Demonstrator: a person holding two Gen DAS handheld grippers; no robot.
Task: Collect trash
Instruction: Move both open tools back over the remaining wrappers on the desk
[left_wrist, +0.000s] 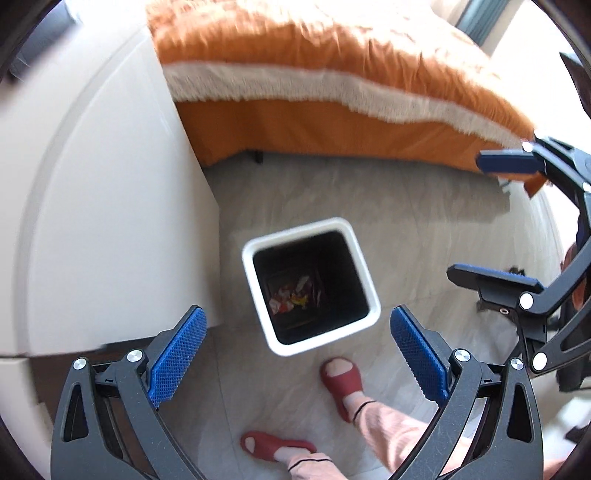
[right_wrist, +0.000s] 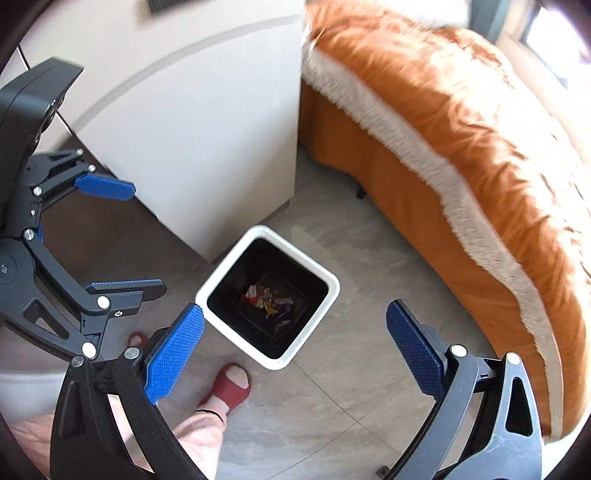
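A square white trash bin (left_wrist: 364, 269) with a dark inside stands on the tiled floor, and colourful crumpled wrappers (left_wrist: 291, 295) lie at its bottom. My left gripper (left_wrist: 297, 354) hangs above the bin's near side, open wide, with nothing between its blue pads. In the same view my right gripper (left_wrist: 498, 221) shows at the right edge, also open and empty. From the right wrist the bin (right_wrist: 334, 286) sits just ahead of the open right gripper (right_wrist: 295, 354), with the wrappers (right_wrist: 266, 295) inside. The left gripper (right_wrist: 114, 236) is at the left, open.
A bed with an orange cover and white fringe (left_wrist: 332, 88) runs behind and to the right of the bin. A white cabinet (left_wrist: 110, 206) stands to the bin's left. The person's feet in red slippers (left_wrist: 341, 380) are on the floor close to the bin.
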